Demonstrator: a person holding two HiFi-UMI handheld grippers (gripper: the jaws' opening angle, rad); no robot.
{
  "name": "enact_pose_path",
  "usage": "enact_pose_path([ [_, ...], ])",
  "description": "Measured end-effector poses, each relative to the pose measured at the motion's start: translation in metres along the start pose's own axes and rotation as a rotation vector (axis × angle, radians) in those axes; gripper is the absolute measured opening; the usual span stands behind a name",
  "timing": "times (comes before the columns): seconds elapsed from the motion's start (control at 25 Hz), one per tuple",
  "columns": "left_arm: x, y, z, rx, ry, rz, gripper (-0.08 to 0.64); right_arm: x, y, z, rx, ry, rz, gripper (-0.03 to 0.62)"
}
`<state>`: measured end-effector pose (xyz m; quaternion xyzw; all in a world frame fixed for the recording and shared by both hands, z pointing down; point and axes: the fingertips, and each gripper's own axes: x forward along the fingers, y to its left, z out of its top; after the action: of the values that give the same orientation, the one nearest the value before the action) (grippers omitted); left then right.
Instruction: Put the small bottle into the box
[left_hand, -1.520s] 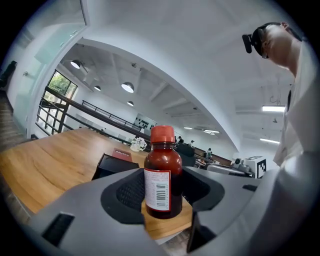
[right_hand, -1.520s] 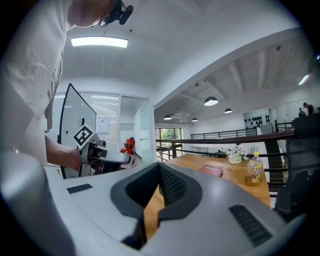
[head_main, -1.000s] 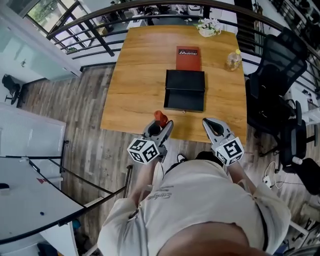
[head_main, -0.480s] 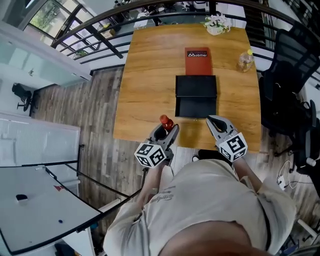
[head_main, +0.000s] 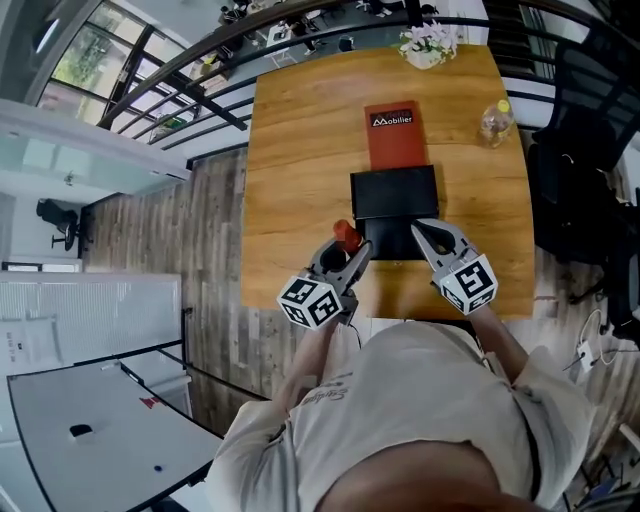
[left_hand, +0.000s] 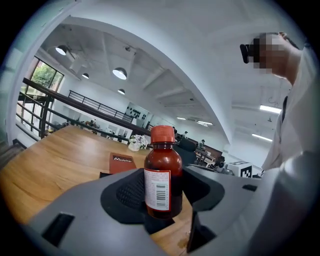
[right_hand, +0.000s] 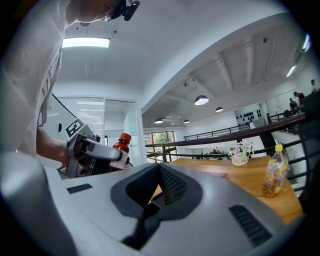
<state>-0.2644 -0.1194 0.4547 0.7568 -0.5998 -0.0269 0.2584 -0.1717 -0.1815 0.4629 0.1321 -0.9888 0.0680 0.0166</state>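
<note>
The small brown bottle (head_main: 346, 236) has a red cap and a white barcode label. It stands upright between the jaws of my left gripper (head_main: 352, 254), which is shut on the bottle (left_hand: 162, 180). The black box (head_main: 395, 195) lies open on the wooden table (head_main: 300, 150), just right of and beyond the bottle. My right gripper (head_main: 424, 236) hovers over the box's near edge, shut with nothing in it. In the right gripper view, the held bottle (right_hand: 120, 145) and the left gripper (right_hand: 92, 152) show to the left of the right gripper (right_hand: 160, 192).
A red booklet (head_main: 393, 135) lies just beyond the black box. A clear plastic bottle with a yellow cap (head_main: 495, 122) stands at the table's right side, and a flower pot (head_main: 425, 47) at the far end. Black office chairs (head_main: 590, 150) stand right of the table. A railing runs behind.
Both grippers have moved forward from off the table's near edge to beside the black box. The bottle stays held in the left gripper.
</note>
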Motion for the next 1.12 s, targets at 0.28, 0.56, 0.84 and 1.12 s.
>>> enact_pose_path([
  [0.28, 0.043, 0.005, -0.010, -0.027, 0.070, -0.035, 0.227, -0.010, -0.038, -0.024, 0.050, 0.045, -0.074, -0.005],
  [0.56, 0.055, 0.013, -0.009, -0.053, 0.067, -0.050, 0.227, -0.004, -0.041, -0.024, 0.016, 0.069, -0.063, -0.006],
  [0.84, 0.053, 0.027, -0.003, -0.086, 0.066, -0.102, 0.227, 0.006, -0.037, -0.004, -0.001, 0.065, -0.139, -0.006],
  [1.12, 0.076, 0.046, -0.007, -0.098, 0.085, -0.102, 0.227, 0.010, -0.029, -0.007, -0.129, 0.116, -0.159, -0.005],
])
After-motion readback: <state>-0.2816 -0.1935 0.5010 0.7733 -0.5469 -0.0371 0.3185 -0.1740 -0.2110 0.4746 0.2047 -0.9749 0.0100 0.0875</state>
